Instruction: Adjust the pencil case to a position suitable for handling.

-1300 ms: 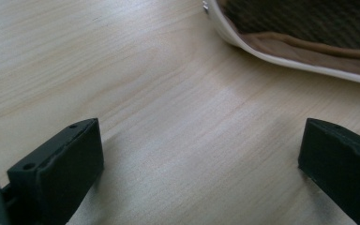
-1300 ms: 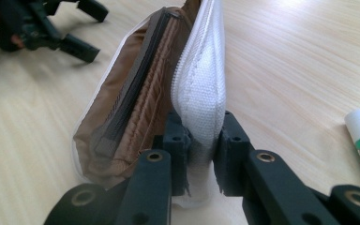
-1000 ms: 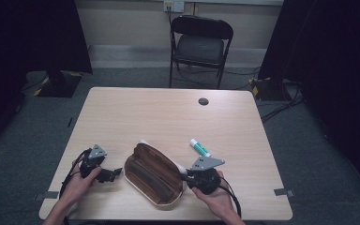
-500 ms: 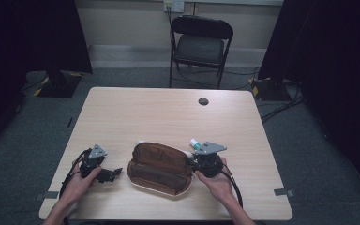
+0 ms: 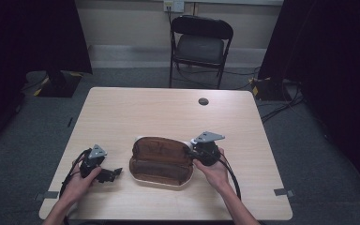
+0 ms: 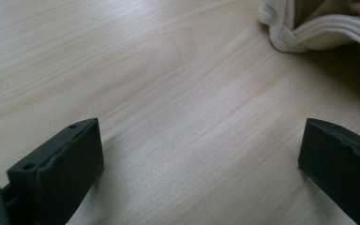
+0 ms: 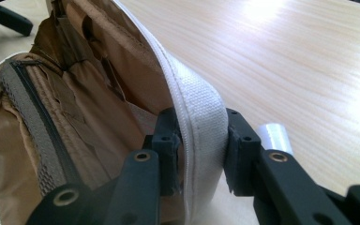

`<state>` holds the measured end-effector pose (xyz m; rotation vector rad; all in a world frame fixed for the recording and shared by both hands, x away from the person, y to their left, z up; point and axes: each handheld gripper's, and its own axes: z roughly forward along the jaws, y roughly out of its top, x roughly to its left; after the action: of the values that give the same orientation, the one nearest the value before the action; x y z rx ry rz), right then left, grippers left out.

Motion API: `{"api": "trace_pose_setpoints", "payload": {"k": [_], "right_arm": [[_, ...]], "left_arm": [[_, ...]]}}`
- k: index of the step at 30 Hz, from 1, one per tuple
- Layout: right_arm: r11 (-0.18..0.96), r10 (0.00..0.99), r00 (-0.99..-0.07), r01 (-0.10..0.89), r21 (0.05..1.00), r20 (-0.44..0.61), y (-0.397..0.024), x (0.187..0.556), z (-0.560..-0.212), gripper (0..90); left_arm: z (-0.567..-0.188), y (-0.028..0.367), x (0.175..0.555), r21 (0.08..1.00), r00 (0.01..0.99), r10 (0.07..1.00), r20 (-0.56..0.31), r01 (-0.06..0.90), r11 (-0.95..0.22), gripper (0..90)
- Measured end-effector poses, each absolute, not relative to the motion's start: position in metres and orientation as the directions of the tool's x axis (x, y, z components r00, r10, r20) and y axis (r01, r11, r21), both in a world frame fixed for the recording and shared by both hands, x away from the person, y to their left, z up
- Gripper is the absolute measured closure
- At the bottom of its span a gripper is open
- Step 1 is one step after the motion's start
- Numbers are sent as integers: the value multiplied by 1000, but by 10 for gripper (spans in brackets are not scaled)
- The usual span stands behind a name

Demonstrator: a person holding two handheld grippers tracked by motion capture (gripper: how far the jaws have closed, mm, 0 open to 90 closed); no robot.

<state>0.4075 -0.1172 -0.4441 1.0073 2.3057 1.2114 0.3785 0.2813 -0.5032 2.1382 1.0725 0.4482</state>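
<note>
A brown pouch (image 5: 161, 159) with a white zipped rim lies open on the wooden table (image 5: 168, 112), near the front edge. My right gripper (image 5: 193, 152) sits at the pouch's right end. In the right gripper view its pads (image 7: 243, 150) stand on either side of the white rim (image 7: 199, 117) and still touch it, although the jaws have just been opening slightly. The brown lining (image 7: 75, 108) shows to the left. A white cap (image 7: 274, 136) of a tube peeks out behind the right jaw. My left gripper (image 5: 112, 173) rests open on the table left of the pouch, with bare wood between its fingertips (image 6: 199, 173).
A small black round disc (image 5: 203, 101) sits on the far part of the table. A black folding chair (image 5: 199, 44) stands beyond the far edge. The pouch's white corner (image 6: 300, 28) lies just ahead of the left gripper.
The right gripper has moved away from the person with the pouch's rim, swinging the pouch from slanted to nearly level across the table. The tube is now hidden behind that gripper. The left hand stayed still.
</note>
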Motion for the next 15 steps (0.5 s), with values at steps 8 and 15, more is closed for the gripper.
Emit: {"api": "trace_pose_setpoints", "payload": {"k": [8, 15], "right_arm": [[370, 727, -687, 420, 829, 24, -115, 410, -439, 619], [339, 738, -673, 426, 839, 43, -138, 390, -432, 460]], "left_arm": [[-503, 281, 378, 714, 598, 801, -2, 562, -418, 0], [-503, 281, 378, 714, 599, 801, -2, 562, -418, 0]]}}
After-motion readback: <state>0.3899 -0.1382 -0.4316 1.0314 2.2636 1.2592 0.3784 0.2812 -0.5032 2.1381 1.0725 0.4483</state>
